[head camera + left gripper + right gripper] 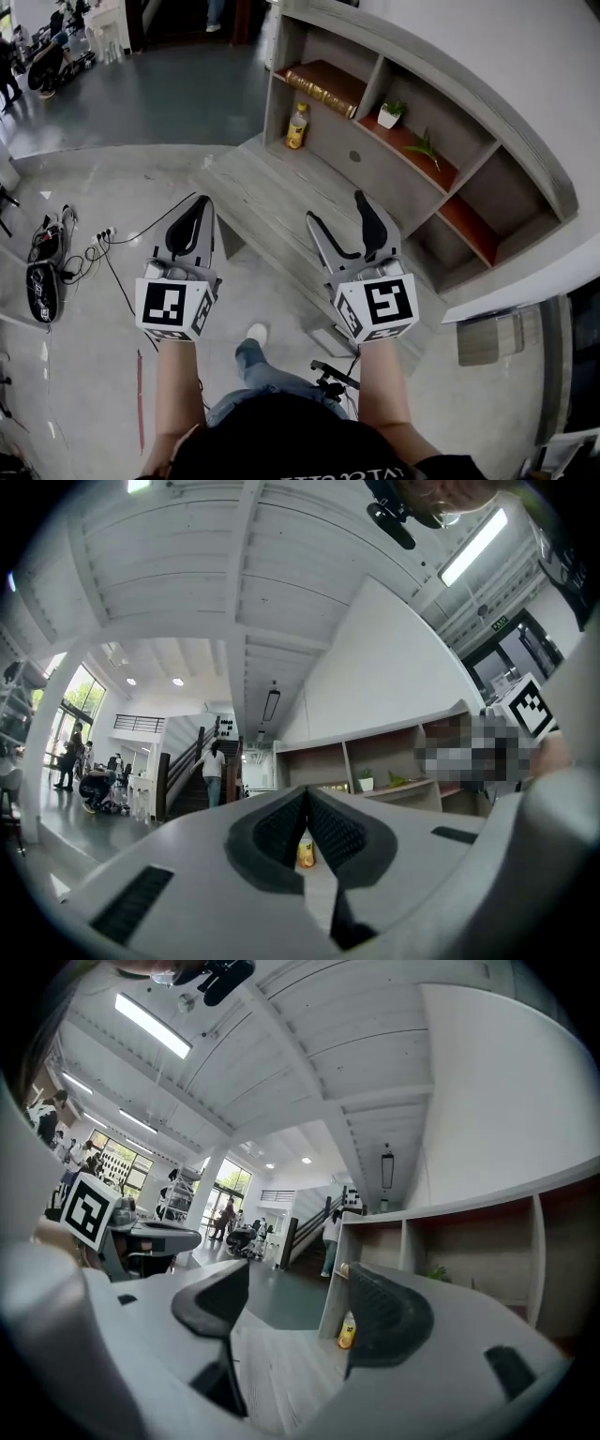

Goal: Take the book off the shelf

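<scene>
The book [326, 89] lies flat in the end compartment of the shelf [384, 173], with a yellow bottle [297, 126] standing at the shelf's foot below it. Both grippers hang well short of the shelf, so the step in hand is likely the reach. The right gripper [337, 211] has its 2 jaws spread wide with nothing between them. The left gripper [200, 208] is clenched on nothing (only the far-off bottle shows through the slit). The right one looks readier. I would bring it in level with the shelf's end compartment, with 1 jaw above the cover and 1 below the book's front edge, clear of the potted plant [390, 113] in the shelf's next compartment. Close only once the spine sits deep between the pads.
</scene>
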{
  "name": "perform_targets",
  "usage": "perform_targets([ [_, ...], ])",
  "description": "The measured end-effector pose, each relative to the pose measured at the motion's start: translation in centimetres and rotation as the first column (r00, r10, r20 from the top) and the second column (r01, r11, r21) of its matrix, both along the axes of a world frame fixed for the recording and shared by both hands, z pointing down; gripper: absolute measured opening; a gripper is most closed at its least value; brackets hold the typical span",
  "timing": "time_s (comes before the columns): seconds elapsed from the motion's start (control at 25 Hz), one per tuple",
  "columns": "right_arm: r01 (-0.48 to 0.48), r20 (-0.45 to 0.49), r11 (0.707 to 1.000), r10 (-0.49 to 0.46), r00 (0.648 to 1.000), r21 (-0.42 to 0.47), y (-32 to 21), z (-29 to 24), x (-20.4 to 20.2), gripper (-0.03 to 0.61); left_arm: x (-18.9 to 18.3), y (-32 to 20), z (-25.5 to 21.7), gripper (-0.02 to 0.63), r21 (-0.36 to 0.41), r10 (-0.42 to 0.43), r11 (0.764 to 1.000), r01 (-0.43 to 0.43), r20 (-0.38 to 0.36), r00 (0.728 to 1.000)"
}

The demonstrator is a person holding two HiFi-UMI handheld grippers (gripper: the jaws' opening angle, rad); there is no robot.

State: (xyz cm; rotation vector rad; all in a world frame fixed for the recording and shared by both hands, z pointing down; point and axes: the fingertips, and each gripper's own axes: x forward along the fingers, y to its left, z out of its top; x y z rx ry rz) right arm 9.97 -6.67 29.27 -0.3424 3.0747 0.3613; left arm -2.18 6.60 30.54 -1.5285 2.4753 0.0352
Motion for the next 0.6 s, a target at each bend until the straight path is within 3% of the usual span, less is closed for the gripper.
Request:
perform_targets([
  [0.36, -0.061, 0.017, 0.995, 0.063, 0.998, -0.076, -8.2, -0.2, -8.8, 0.344, -10.1, -9.2, -0.9, 0.012, -0.028, 0.061, 0.998, -0.061, 0.001, 0.998],
  [0.6, -0.124, 0.030, 0.980, 0.131, 0.991, -0.155, -13.7, 0.5, -12.0, 0.344, -14.0, -15.7, -0.2, 0.012, -0.075, 0.135, 0.988, -0.135, -0.005, 0.991],
])
